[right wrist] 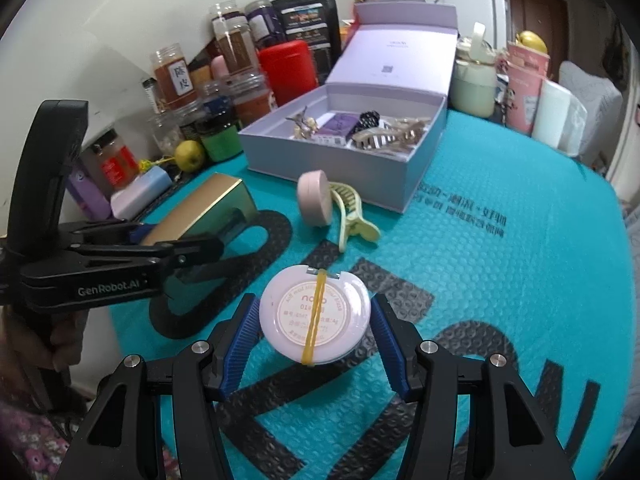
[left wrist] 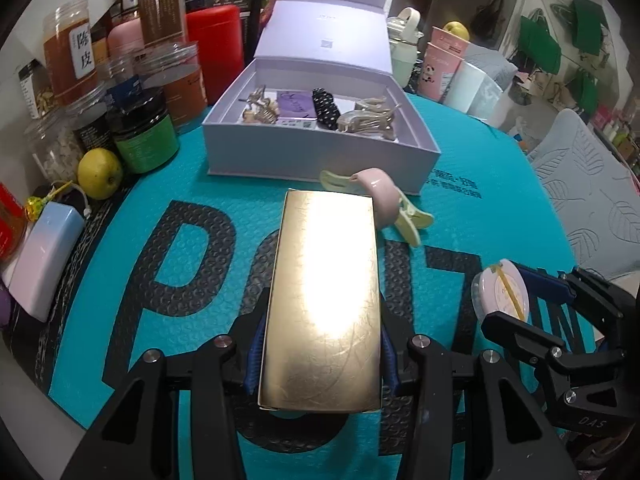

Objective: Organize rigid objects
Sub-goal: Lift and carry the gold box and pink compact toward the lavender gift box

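Both claws grip: left [left wrist: 320, 344] gold box [left wrist: 320, 300], right [right wrist: 314, 320] round compact [right wrist: 314, 316].

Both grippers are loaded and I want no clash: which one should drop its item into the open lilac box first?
Left, probably. Its gripper holds the gold rectangular box aimed straight at the open lilac box; the right gripper, holding the round white compact, sits off to the side.

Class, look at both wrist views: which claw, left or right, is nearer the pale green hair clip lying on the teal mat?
Hard to call; perhaps the right claw, which holds the round compact just short of the hair clip. The left claw, gripping the gold box, sits beside it.
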A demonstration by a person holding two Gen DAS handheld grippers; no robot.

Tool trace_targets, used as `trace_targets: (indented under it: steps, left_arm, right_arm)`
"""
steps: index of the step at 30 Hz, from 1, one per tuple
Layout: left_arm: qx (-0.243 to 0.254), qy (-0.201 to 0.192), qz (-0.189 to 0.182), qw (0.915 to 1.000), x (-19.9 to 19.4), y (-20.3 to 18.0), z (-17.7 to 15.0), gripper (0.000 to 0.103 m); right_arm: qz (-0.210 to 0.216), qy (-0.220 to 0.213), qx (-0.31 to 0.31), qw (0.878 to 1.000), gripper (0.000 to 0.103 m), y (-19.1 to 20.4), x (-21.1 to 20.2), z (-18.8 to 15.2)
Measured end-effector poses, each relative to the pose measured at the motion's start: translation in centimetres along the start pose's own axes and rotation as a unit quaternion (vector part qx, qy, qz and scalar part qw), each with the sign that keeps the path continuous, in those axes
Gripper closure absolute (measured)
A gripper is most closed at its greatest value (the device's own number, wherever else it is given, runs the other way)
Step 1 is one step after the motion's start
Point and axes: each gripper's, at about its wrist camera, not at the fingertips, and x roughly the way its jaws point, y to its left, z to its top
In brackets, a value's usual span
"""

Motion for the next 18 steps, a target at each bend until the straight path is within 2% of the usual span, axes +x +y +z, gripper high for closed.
trace_targets:
  steps: [11,18]
  left_arm:
    - [0.020,-0.022,-0.002,0.9996,-1.5,-1.1,1.7,0.058]
    - [0.030,-0.036,-0.007,0.9989,-2.2,-1.7,3.1,0.058]
  right_arm:
    - [-0.013,-0.019,-0.028,0.999,0.047,0.5,-1.3,1.6]
    - [0.002,-0.028,-0.033,0.999,0.047,0.3,-2.0,3.2]
